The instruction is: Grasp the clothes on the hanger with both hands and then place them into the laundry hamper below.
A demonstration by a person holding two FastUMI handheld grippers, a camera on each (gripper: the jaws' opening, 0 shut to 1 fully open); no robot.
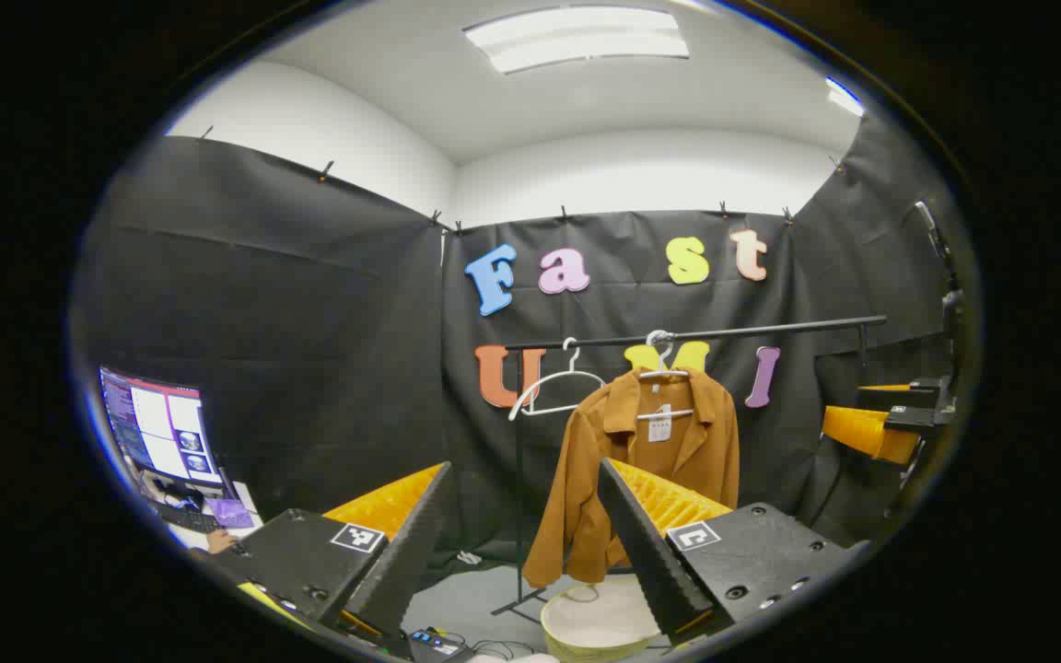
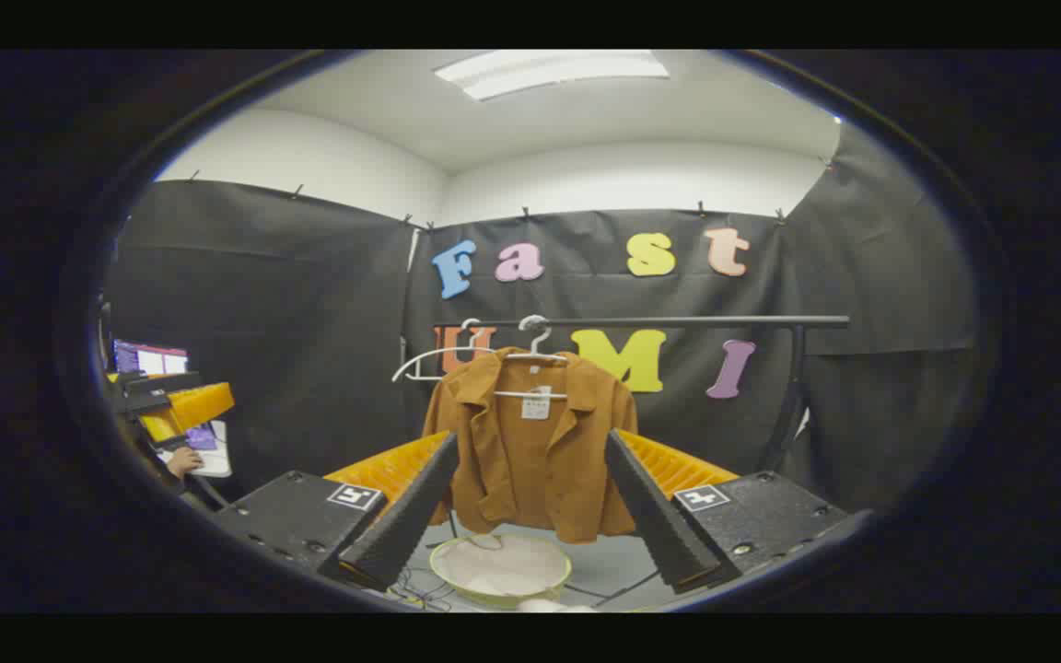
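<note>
Brown jacket [image 2: 530, 451] hangs on hanger [image 2: 535, 354] over hamper [image 2: 500, 571]. Both grippers, left [image 1: 521, 525] & right [image 2: 530, 502], jaws wide, nothing held.

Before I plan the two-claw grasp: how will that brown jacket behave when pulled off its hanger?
Probably floppy: the brown jacket drapes in soft folds. It may snag, since the white hanger sits inside its collar. Likely light, so it should drop easily into the hamper below.

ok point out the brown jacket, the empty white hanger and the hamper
brown jacket [image 2: 530, 460]: right gripper view, on its front panel
empty white hanger [image 1: 553, 391]: left gripper view, on its sloping shoulder wire
hamper [image 2: 500, 564]: right gripper view, on its pale inner lining
</note>
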